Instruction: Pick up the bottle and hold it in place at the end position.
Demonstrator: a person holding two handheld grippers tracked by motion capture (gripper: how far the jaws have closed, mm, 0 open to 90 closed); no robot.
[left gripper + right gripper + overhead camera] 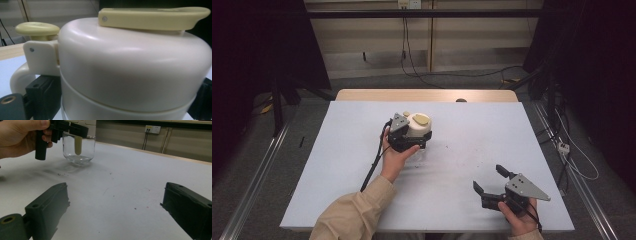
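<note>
A jug with a clear glass body [78, 152] and a cream lid [418, 127] stands left of the table's centre. In the left gripper view the lid [135, 75] is very close, with a pale yellow lever [152, 16] on top, a round knob [37, 28] and a cream handle [20, 77] at the left. My left gripper [424, 136] is shut on the lid, one black jaw on each side of it. My right gripper [491, 178] rests open near the front right, with bare table between its jaws [117, 215]. It sees the left gripper [70, 130] on the jug.
A white mat [462, 165] covers the table, with a wooden strip [427, 95] along the far edge and a small dark thing [460, 100] on it. Cables trail on the floor behind. A metal rail [579, 185] runs along the right side.
</note>
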